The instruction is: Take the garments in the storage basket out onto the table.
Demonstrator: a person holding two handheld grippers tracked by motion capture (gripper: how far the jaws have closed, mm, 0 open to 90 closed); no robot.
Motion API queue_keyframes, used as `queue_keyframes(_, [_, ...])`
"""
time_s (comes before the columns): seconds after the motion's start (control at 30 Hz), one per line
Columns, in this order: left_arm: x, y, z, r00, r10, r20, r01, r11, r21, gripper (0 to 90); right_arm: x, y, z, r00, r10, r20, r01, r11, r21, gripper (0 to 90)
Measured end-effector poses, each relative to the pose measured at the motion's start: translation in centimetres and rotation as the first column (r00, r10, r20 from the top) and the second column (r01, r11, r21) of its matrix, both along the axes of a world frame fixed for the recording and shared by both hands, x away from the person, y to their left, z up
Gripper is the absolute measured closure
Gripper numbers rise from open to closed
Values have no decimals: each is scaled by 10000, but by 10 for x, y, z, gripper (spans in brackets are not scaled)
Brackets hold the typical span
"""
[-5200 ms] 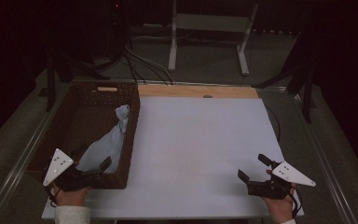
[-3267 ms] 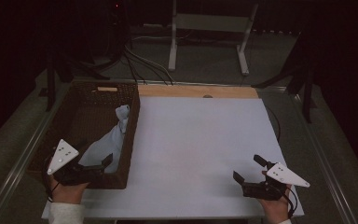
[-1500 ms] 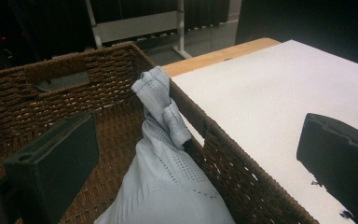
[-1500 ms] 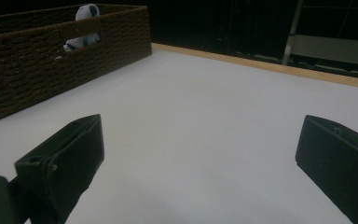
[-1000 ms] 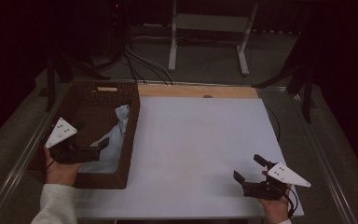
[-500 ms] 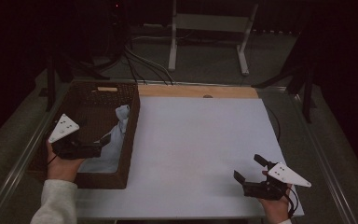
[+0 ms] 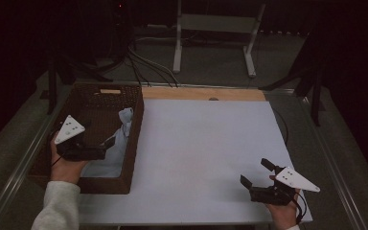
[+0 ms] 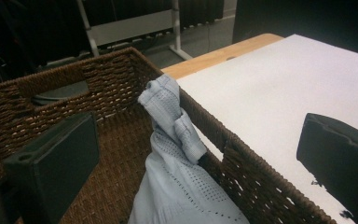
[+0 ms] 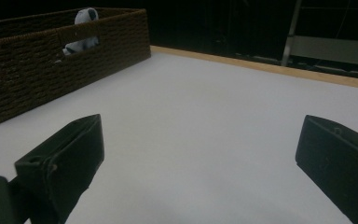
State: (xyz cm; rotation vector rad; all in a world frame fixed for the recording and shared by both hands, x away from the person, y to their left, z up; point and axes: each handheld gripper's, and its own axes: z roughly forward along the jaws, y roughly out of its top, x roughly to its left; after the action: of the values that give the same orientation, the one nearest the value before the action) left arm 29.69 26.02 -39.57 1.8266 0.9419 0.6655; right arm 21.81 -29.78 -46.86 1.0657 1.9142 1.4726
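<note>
One basket (image 7: 134, 139) of brown wicker stands along the left edge of the table (image 7: 206, 143), and one pale blue cloth (image 7: 117, 143) lies inside it, its bunched upper end leaning against the basket's right wall and rising to the rim. Two grippers are in use. The left gripper (image 7: 106, 149) hangs inside the basket, jaws spread wide, just beside the cloth; in the left gripper view the cloth (image 8: 177, 158) stands between the two jaws without visible contact. The right gripper (image 7: 254, 176) sits near the front right corner of the table, jaws also spread and holding nothing, well apart from the basket (image 9: 60, 51).
</note>
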Motion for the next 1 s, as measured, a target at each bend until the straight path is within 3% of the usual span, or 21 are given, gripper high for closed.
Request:
queue_keyframes(0.2, [4,-1,-2,9997,-32,-237,31,10000,-42,3,0,0,0,10000,9,1,-9,10000,2,14])
queue_keyframes(0.37, [11,-2,-5,9969,-2,-787,0,10000,-35,3,0,0,0,10000,2,-4,-2,10000,11,14])
queue_keyframes(0.5, [15,-3,-7,9954,5,-955,-6,10000,-12,3,0,0,0,10000,21,-9,-21,10000,11,14])
queue_keyframes(0.8, [21,-4,-9,9946,20,-1040,-22,10000,-18,3,1,0,-1,10000,34,-34,-34,10000,20,15])
queue_keyframes(1.0, [24,-1,-10,9965,-65,-829,41,9996,-294,3,1,0,-1,10000,42,-34,-42,10000,12,14])
